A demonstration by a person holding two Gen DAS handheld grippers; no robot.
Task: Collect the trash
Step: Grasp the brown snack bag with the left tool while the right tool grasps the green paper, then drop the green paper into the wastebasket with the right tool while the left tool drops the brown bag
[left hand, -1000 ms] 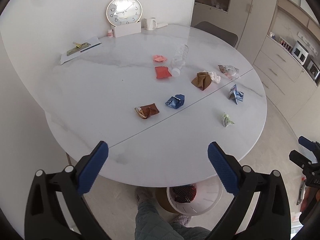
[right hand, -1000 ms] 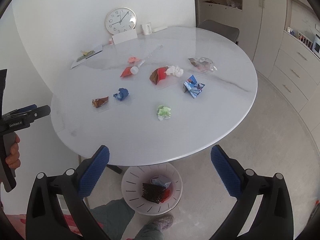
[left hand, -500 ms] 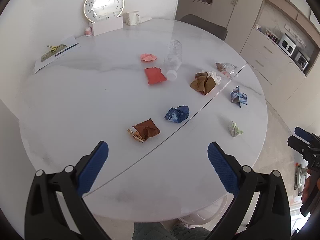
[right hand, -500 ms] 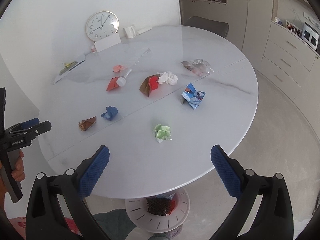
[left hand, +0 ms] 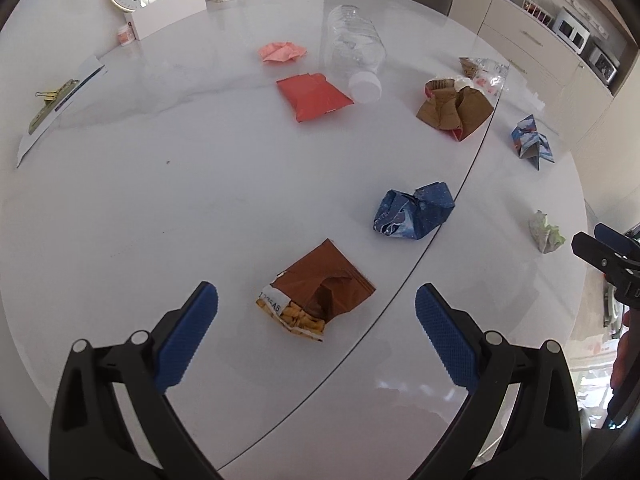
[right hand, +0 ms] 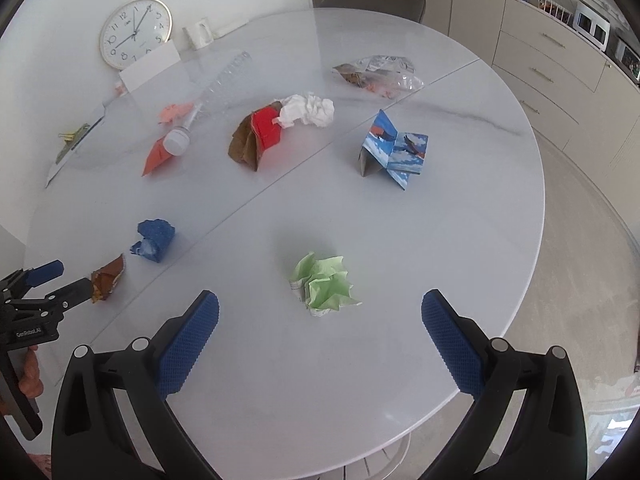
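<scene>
Round white marble-look surface (right hand: 460, 240), glossy, with a seam across the middle; hard and slick, so light trash likely to skid if nudged sideways.

Clear plastic bottle (left hand: 354, 46) on its side, white cap, ribbed; likely to roll. Leave for later.

Brown snack wrapper (left hand: 320, 294) lying flat-ish near the front edge, torn mouth open, crumbs or snack pieces visible inside. Left gripper (left hand: 316, 312) wide apart, empty, hovering with the wrapper centred between the fingers. Best approach: come straight down, close across the raised crease, keep the mouth upward to avoid spilling.

Green crumpled paper ball (right hand: 324, 282) just ahead of right gripper (right hand: 320, 320), also spread wide, holding nothing. Soft, springy, easy pinch through the middle.

Blue crumpled wrapper (left hand: 414, 210) next in line, beside the seam.
</scene>
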